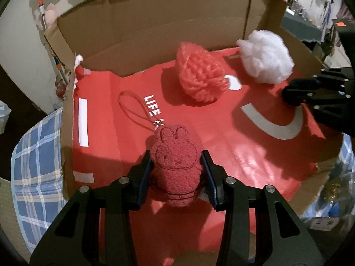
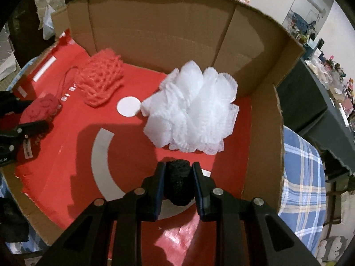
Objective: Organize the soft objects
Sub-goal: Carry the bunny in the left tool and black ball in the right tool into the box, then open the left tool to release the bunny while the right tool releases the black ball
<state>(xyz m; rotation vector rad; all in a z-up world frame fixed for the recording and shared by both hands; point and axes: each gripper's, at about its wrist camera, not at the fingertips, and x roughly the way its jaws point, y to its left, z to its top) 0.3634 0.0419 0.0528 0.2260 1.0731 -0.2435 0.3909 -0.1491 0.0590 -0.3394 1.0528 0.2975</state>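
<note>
The left gripper (image 1: 176,173) is squeezing a red bunny plush (image 1: 175,161) round its middle, low over the near left of the red cardboard tray (image 1: 221,146). The right gripper (image 2: 178,184) is pinching a small black fuzzy thing (image 2: 178,185) almost shut. Both are looking soft and light — squashy, so holding the fat middle is safest. A pink pouf (image 1: 200,73) and a white pouf (image 2: 190,108) are sitting at the far side.
</note>
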